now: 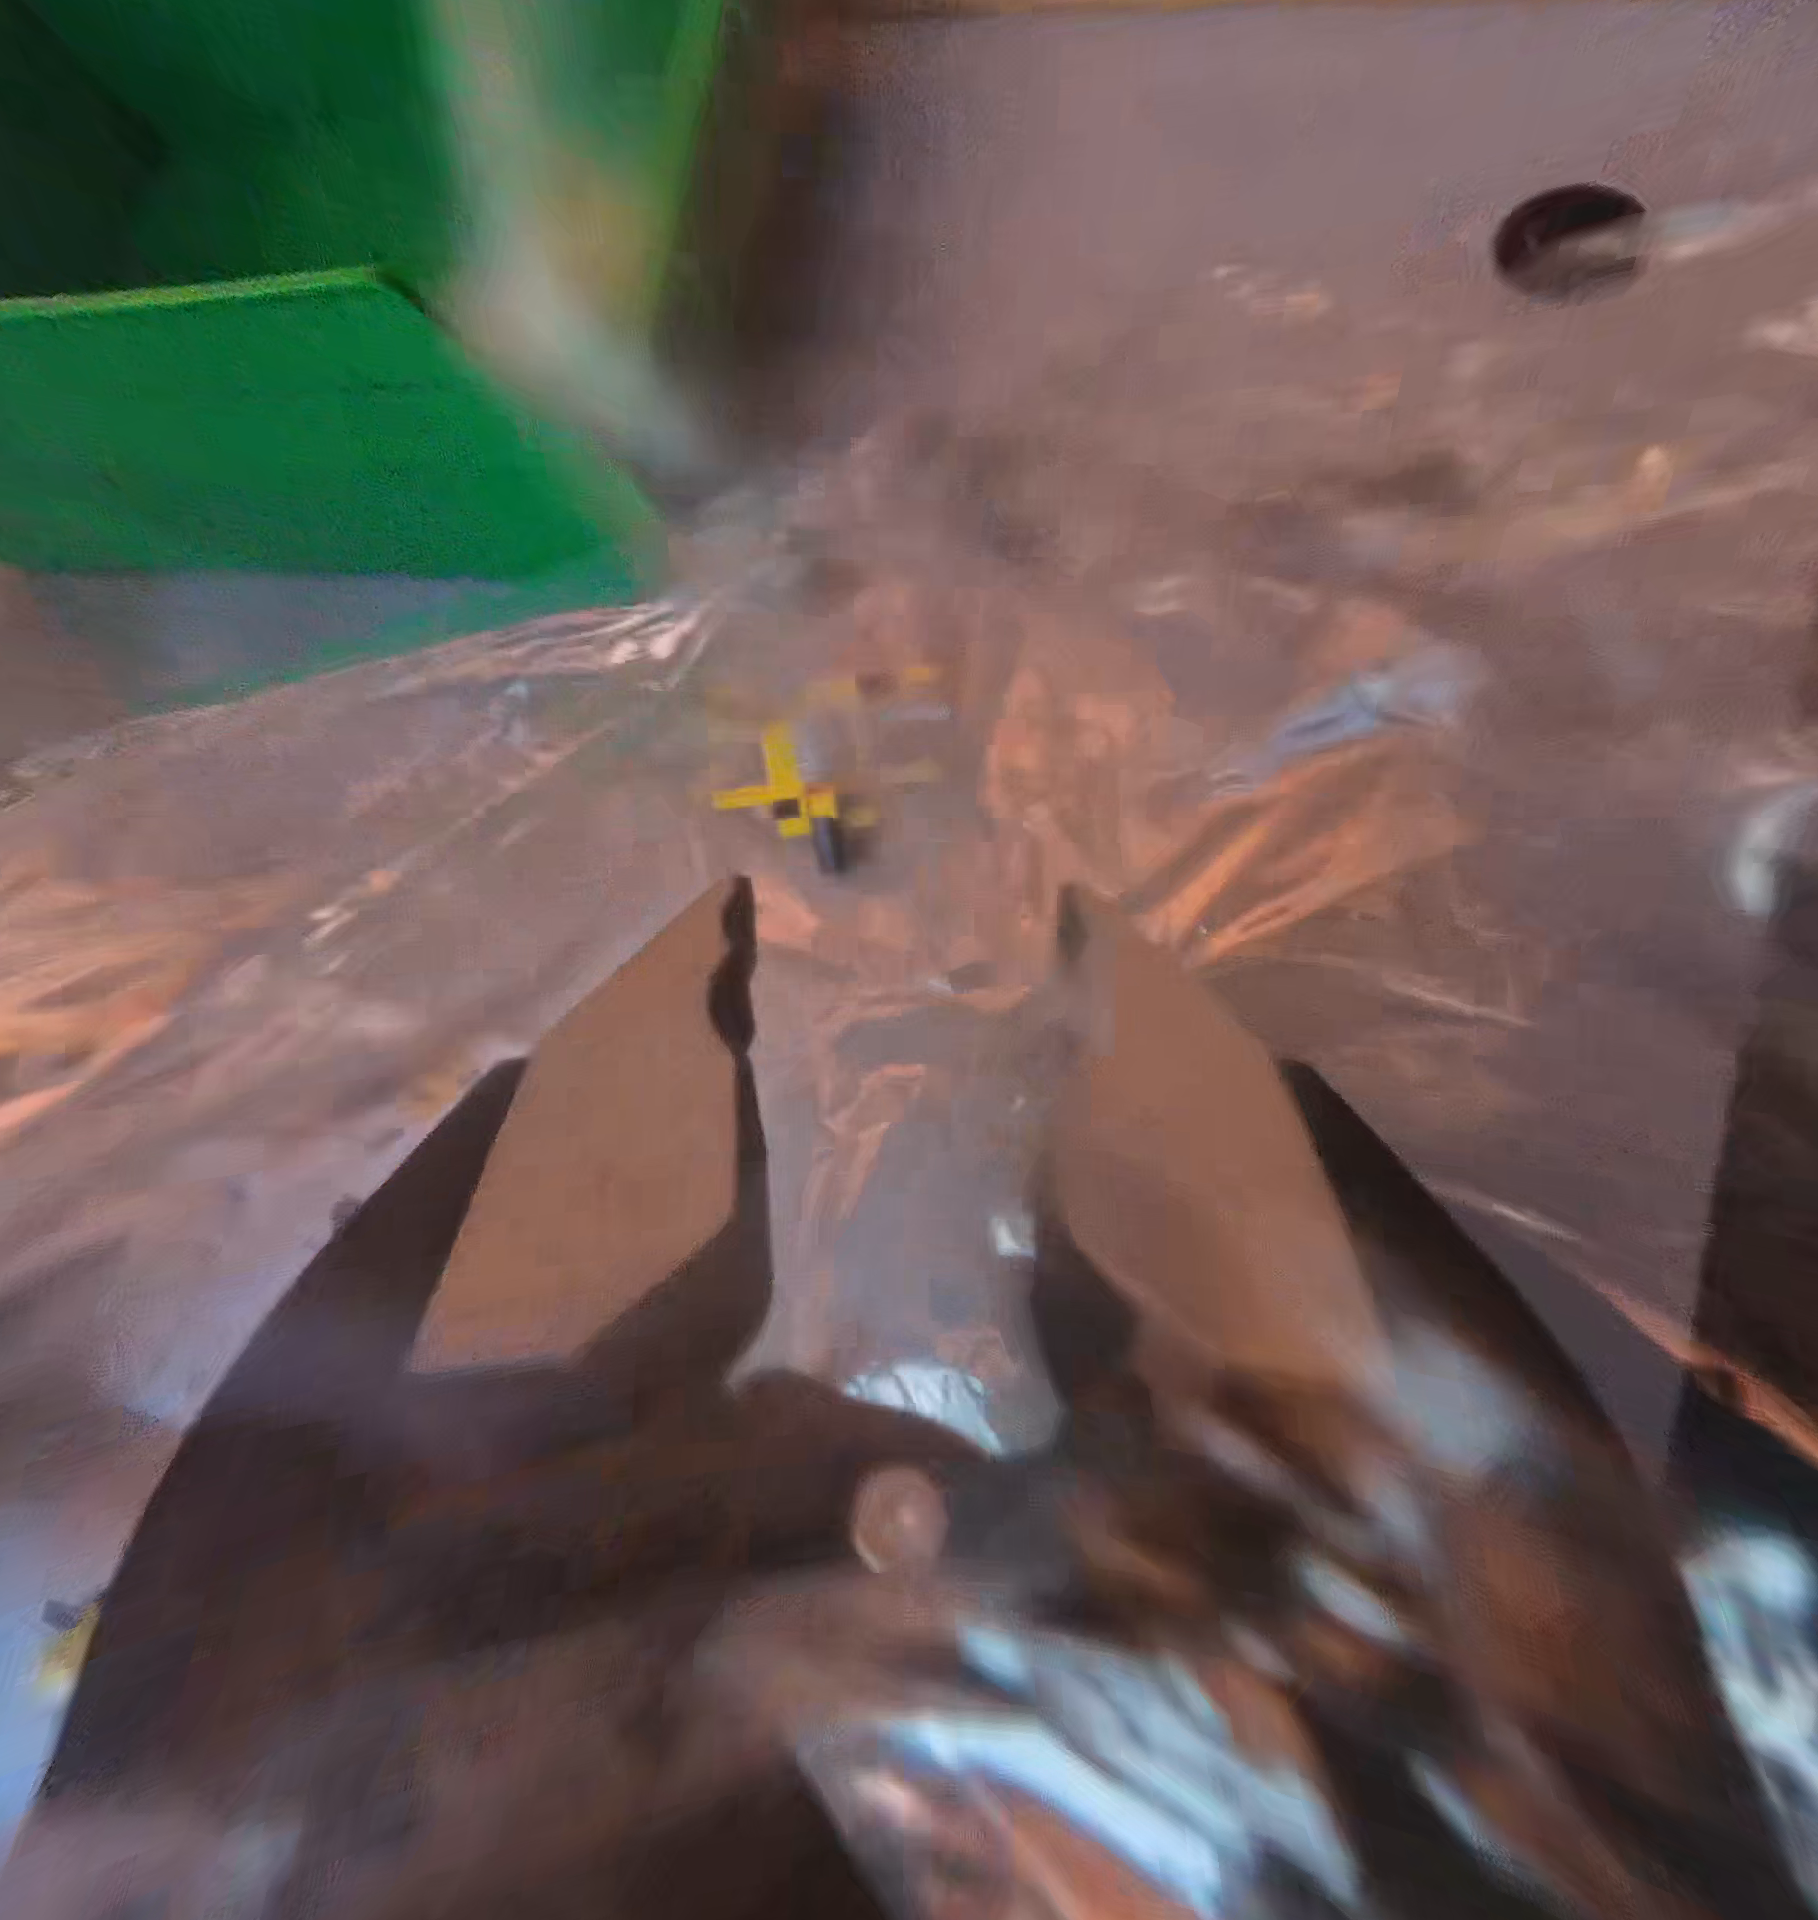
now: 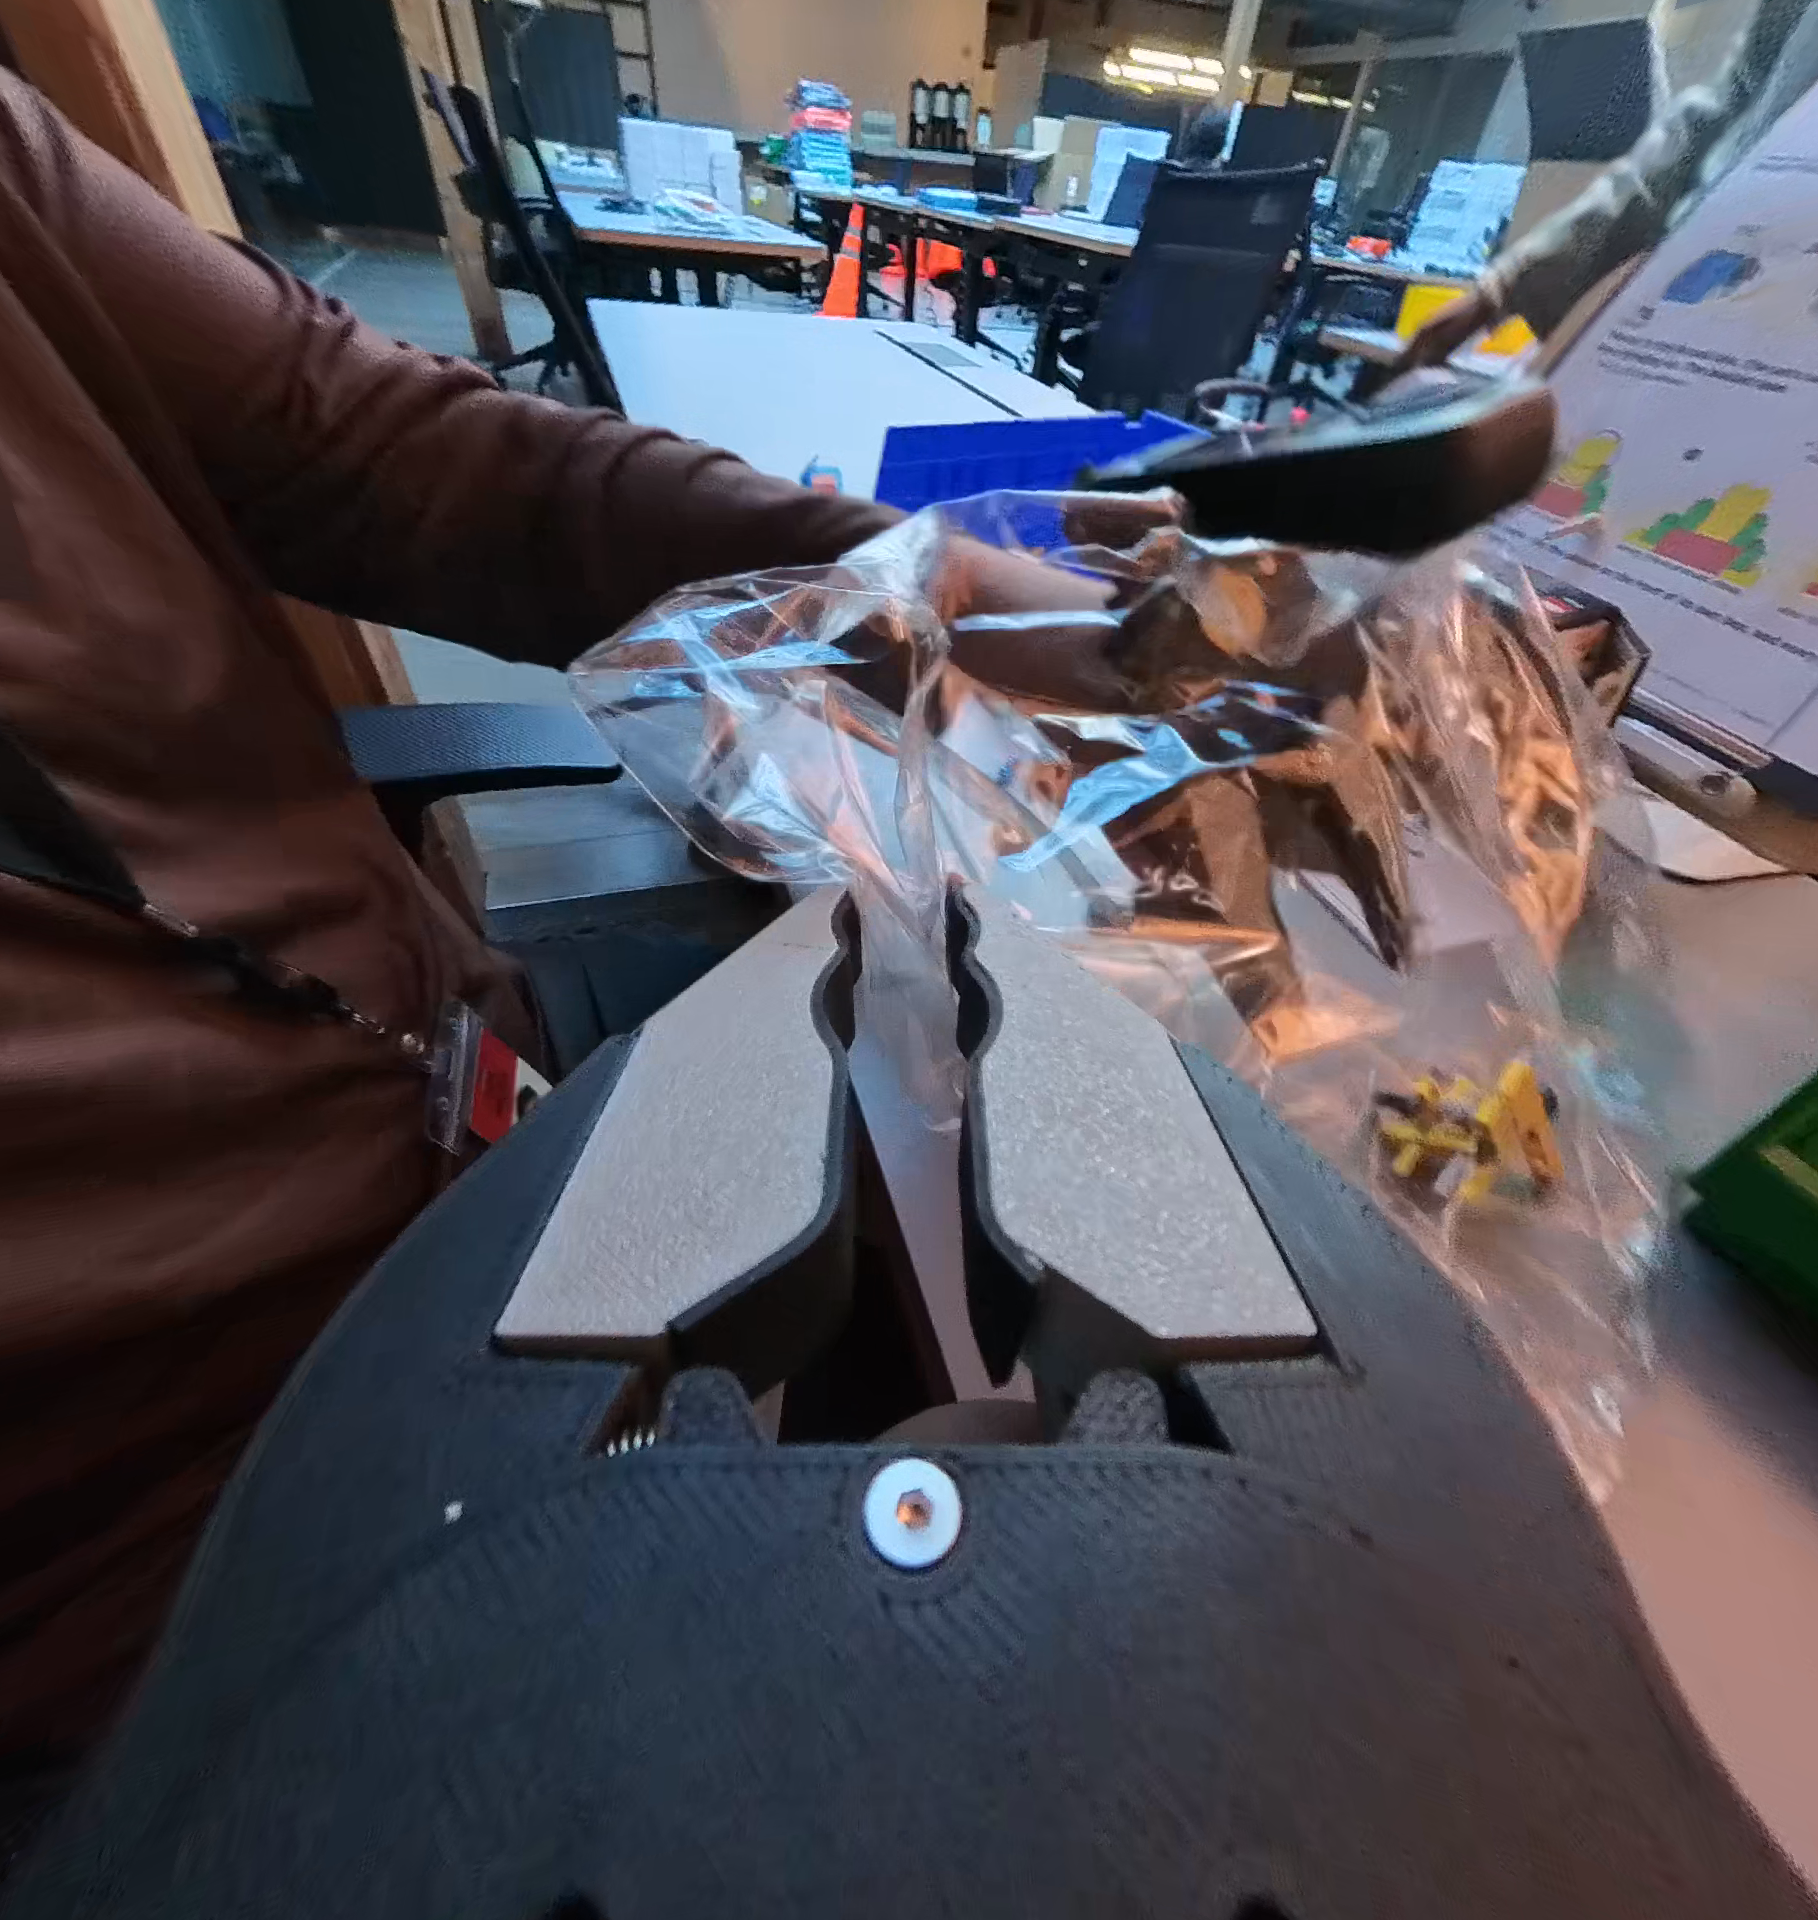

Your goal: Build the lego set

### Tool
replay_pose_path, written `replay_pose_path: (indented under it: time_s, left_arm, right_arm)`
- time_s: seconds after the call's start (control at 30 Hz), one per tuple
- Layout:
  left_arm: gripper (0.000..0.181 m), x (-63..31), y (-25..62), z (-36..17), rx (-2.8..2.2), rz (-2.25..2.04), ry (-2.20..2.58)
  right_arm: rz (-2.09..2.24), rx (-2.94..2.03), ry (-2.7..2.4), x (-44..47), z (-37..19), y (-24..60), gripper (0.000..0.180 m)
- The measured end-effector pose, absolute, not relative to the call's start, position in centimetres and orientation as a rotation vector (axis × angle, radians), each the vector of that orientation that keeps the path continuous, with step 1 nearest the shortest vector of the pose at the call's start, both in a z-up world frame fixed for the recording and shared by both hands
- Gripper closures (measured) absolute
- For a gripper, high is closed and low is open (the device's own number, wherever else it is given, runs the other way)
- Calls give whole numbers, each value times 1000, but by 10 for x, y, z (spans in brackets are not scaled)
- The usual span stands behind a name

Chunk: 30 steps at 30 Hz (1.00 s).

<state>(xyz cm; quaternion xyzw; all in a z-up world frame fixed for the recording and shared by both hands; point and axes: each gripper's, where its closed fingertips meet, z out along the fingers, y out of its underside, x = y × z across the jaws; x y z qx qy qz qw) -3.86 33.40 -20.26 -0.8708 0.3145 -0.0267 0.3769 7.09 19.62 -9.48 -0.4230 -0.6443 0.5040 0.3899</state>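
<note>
Our right tongs point(image 2: 903, 914) fill the near foreground of the right wrist view, clenched on a fold of the clear plastic bag point(image 2: 1092, 727), which is lifted above the desk point(image 2: 1736, 1558). To their left we see a brown sleeve point(image 2: 365, 488) reaching across toward the bag. Farther right, the yellow and black lego pieces point(image 2: 1466, 1138) sit low inside the bag, near the green box point(image 2: 1798, 1195), with the instruction sheet point(image 2: 1715, 436) propped behind. In the blurred left wrist view, our left tongs point(image 1: 900, 904) stand parted with crinkled film between and beneath them; whether they pinch any we cannot tell. The lego pieces point(image 1: 796, 795) lie just ahead, the green box point(image 1: 261, 416) upper left.
</note>
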Motion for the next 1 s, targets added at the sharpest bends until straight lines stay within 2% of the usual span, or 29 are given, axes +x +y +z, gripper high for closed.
replay_pose_path:
  time_s: [0.23,0.43,0.47,0.53,0.6,0.77,0.93,1.0]
  left_arm:
    - [112,-20,356,-234,-2211,-140,749]
    - [118,-20,351,-237,-2156,-113,773]
    - [119,-19,352,-235,-2154,-111,764]
    - [121,-15,355,-232,-2145,-118,752]
    - [121,-17,362,-234,-2172,-77,731]
    - [114,-13,384,-233,-2208,-83,671]
    - [109,-8,410,-240,-2245,-127,582]
    - [107,-8,417,-248,-2272,-121,578]
  right_arm:
    - [1373,-1053,-1732,73,-114,186,164]
    - [1533,-1128,-1485,106,-97,227,123]
    - [1519,-1184,-1401,108,-98,245,123]
    - [1385,-1436,-1193,104,-120,299,134]
    - [1289,-1635,-1124,101,-153,329,122]
    - [1195,-1743,-1215,89,-195,331,121]
    - [1137,-1799,-1389,82,-224,315,140]
    - [1113,-1818,-1424,81,-231,312,139]
